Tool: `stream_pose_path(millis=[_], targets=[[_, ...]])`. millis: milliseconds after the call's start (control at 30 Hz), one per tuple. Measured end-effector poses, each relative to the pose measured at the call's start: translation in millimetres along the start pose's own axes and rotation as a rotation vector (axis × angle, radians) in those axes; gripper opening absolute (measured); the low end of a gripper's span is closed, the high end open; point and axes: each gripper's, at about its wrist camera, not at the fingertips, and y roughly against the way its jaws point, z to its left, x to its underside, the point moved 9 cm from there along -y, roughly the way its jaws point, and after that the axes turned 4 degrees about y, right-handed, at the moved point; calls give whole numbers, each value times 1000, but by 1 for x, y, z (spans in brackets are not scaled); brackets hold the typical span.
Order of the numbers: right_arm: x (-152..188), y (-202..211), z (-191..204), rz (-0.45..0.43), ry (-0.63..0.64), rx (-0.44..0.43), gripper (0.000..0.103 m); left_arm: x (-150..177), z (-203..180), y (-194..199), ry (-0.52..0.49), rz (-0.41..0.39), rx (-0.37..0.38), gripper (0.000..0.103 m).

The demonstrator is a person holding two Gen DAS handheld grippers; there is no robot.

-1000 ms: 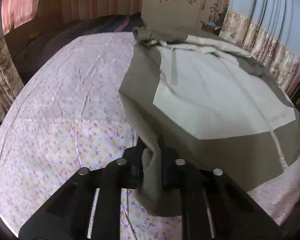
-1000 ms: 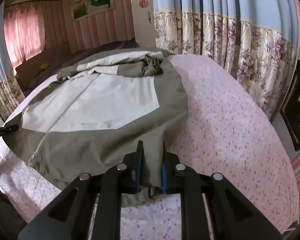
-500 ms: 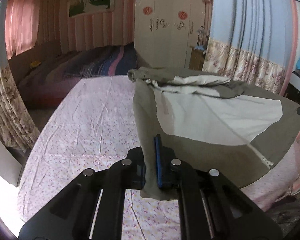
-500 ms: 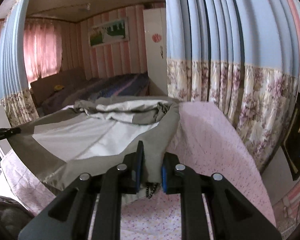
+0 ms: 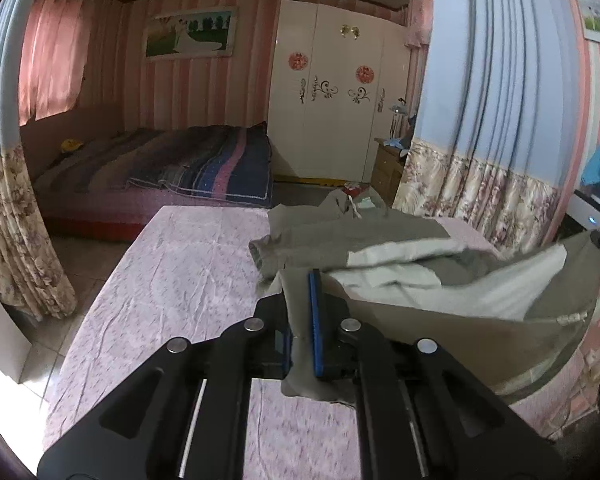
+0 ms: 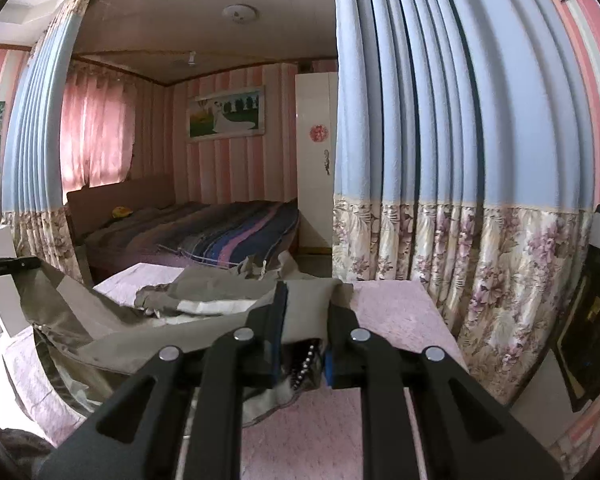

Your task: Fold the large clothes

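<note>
An olive and off-white jacket (image 5: 420,264) hangs lifted by its near hem over a bed with a pink flowered sheet (image 5: 188,280), its far part still bunched on the sheet. My left gripper (image 5: 300,312) is shut on the hem's left corner. My right gripper (image 6: 306,312) is shut on the jacket (image 6: 204,304) at the other corner, where a zipper (image 6: 304,364) dangles between the fingers. Each view catches the other gripper's tip at its edge, holding the stretched hem.
A blue curtain with a flowered border (image 6: 460,200) hangs close on the right of the bed. Beyond the bed's far end stand a second bed with a striped cover (image 5: 204,160), a white wardrobe (image 5: 332,96) and a small wooden cabinet (image 5: 388,168).
Both grippers have risen with the hem, and both views have tilted up from the sheet toward the room. The jacket's near half has come off the bed and now hangs stretched between them.
</note>
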Motion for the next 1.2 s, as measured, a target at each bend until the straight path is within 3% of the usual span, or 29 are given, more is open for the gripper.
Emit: stream_pose_path(millis=[200, 333, 600, 833, 933, 1100, 1167, 1200], targets=[[-24, -59, -17, -12, -33, -3, 15, -49, 1, -63, -8, -39, -2, 6], [-50, -121, -33, -5, -45, -11, 15, -87, 1, -119, -18, -43, -10, 6], [-57, -276, -64, 132, -66, -3, 15, -140, -1, -266, -70, 61, -75, 7], [4, -421, -78, 356, -57, 19, 15, -120, 22, -404, -81, 257, -152, 7], [30, -461, -81, 434, -64, 27, 15, -98, 31, -457, -62, 348, -174, 8], [71, -500, -87, 585, -114, 15, 17, -74, 47, -489, -6, 445, -182, 15], [81, -505, -86, 636, -100, 1, 26, -69, 50, -490, 11, 490, -154, 19], [80, -504, -86, 639, -93, -1, 40, -71, 50, -486, 2, 495, -146, 34]])
